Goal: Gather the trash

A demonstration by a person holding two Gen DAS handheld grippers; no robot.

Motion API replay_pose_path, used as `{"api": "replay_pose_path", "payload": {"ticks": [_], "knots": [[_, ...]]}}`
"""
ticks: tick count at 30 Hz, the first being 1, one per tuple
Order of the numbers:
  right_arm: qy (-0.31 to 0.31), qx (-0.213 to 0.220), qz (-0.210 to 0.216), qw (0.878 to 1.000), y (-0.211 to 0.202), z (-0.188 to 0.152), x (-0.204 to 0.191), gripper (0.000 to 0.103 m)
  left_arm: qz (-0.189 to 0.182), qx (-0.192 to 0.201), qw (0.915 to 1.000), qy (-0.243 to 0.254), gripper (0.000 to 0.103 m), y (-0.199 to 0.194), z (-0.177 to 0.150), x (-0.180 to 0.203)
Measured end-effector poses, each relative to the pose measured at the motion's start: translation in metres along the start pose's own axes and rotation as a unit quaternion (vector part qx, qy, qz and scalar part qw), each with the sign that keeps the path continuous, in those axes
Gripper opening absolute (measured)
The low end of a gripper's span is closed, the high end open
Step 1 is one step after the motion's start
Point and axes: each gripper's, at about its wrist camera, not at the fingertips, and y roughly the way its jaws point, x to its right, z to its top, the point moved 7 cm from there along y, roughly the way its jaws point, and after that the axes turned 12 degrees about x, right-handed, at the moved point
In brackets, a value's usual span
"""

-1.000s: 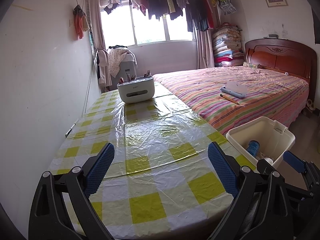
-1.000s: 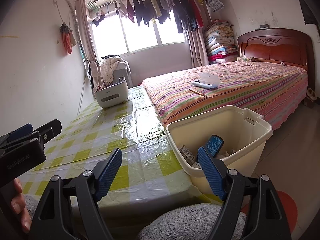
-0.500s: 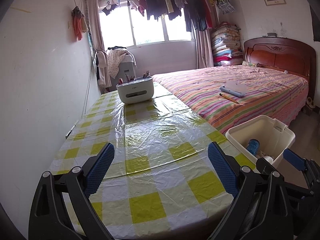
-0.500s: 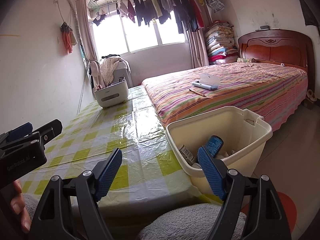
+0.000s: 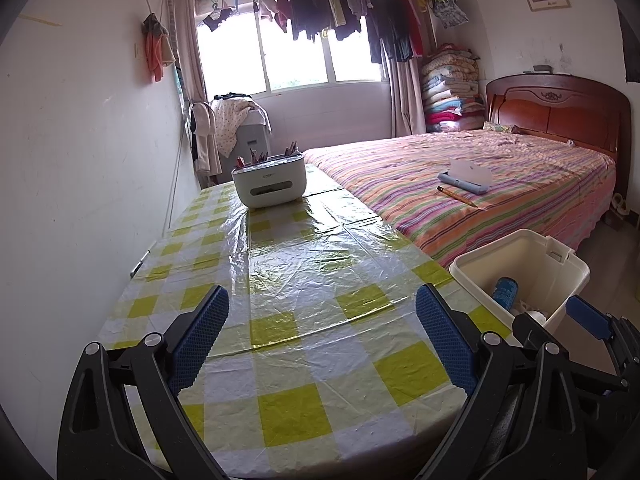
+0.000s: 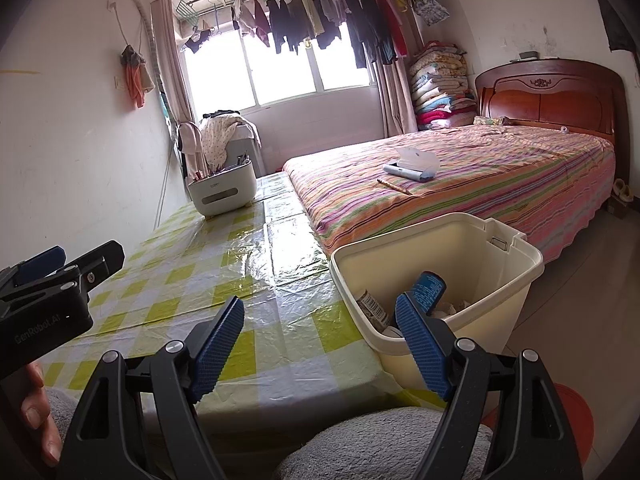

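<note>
Left gripper (image 5: 322, 336): hovered over the near end of the table, blue pads spread wide, nothing between them.
Right gripper (image 6: 320, 344): hung at the table's near right corner, jaws apart and empty; one pad stood in front of the bin's rim.
Table (image 5: 280, 264): covered by a yellow-and-white checked cloth under glossy plastic, set between the wall and the bed.
Trash bin (image 6: 516, 276): cream plastic tub, just beside the table's right edge, on the floor by the bed.
Trash: a blue can (image 6: 428, 290) and a barcoded wrapper (image 6: 370, 304) lay inside the bin.
Organizer box (image 5: 269, 184): white, at the table's far end, holding pens.
Bed (image 5: 520, 176): striped cover, with a pencil (image 5: 456, 195) and a blue case (image 5: 464, 186) on it.
Person: fingers (image 6: 38, 412) showed at the right view's lower left.
</note>
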Motion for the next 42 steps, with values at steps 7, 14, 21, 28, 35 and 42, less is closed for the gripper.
{"api": "replay_pose_path", "payload": {"ticks": [7, 14, 21, 28, 35, 42], "knots": [[-0.002, 0.001, 0.0, 1.0, 0.0009, -0.0003, 0.0001, 0.076, 0.0, 0.001, 1.0, -0.001, 0.093, 0.0, 0.0001, -0.0002], [-0.002, 0.002, 0.0, 1.0, 0.0007, -0.0003, 0.0008, 0.076, -0.001, 0.0, 1.0, -0.001, 0.093, 0.0, 0.0001, 0.0002], [-0.002, 0.003, 0.001, 1.0, 0.0008, -0.0011, 0.0012, 0.076, -0.003, 0.001, 1.0, 0.0, 0.093, -0.0002, 0.0001, 0.0004], [-0.003, 0.002, 0.0, 1.0, 0.0009, -0.0011, 0.001, 0.076, -0.003, 0.002, 1.0, 0.002, 0.093, -0.001, 0.0008, 0.0012], [-0.003, 0.002, 0.0, 1.0, 0.0012, -0.001, 0.0013, 0.076, -0.003, 0.002, 1.0, 0.002, 0.093, -0.0019, 0.0007, 0.0014], [-0.002, 0.002, 0.001, 1.0, 0.0014, -0.0012, 0.0013, 0.076, -0.003, 0.003, 1.0, 0.002, 0.093, -0.0022, 0.0008, 0.0016]]}}
